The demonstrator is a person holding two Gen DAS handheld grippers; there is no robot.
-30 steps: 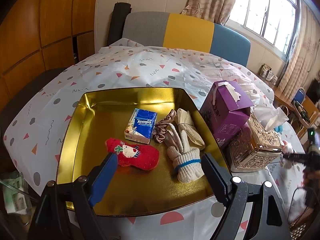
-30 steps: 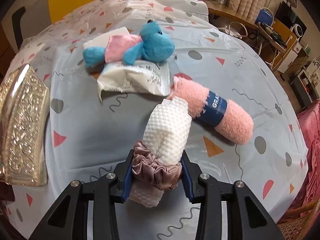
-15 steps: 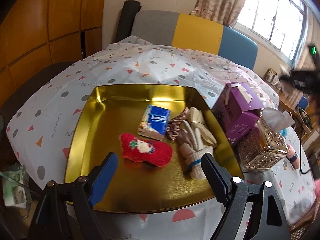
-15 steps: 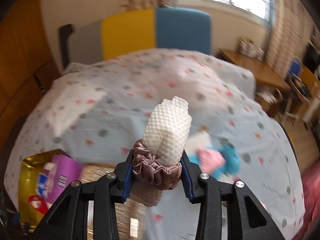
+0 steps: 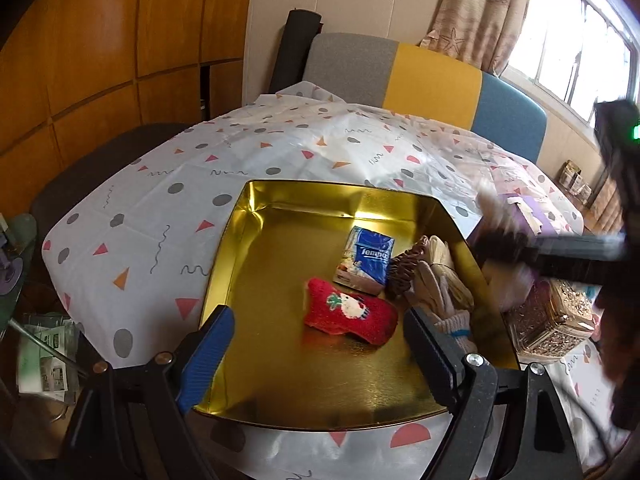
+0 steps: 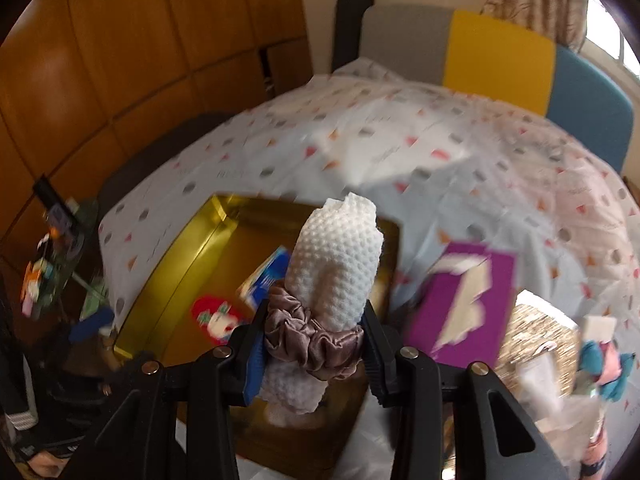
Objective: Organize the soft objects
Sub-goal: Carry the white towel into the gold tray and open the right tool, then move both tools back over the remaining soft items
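A gold tray (image 5: 256, 264) sits on the patterned tablecloth. In it lie a red sock (image 5: 352, 312), a blue tissue pack (image 5: 366, 260), a brown scrunchie (image 5: 404, 268) and cream gloves (image 5: 440, 292). My left gripper (image 5: 316, 352) hovers open over the tray's near edge, nothing between its fingers. My right gripper (image 6: 314, 344) is shut on a rolled white cloth (image 6: 336, 264) bound by a mauve scrunchie (image 6: 312, 340), above the tray (image 6: 160, 292). In the left wrist view that right gripper (image 5: 560, 252) appears blurred over the tray's right rim.
A purple box (image 6: 464, 304) and an ornate gold tissue box (image 5: 552, 320) stand right of the tray. A blue and pink plush toy (image 6: 604, 368) lies further right. A grey, yellow and blue chair back (image 5: 420, 76) stands behind the table, wooden panels to the left.
My right gripper has swung the rolled cloth from the table's right side, away from the plush toy and pink roll, to above the gold tray. The left gripper drifted a little leftward, still open.
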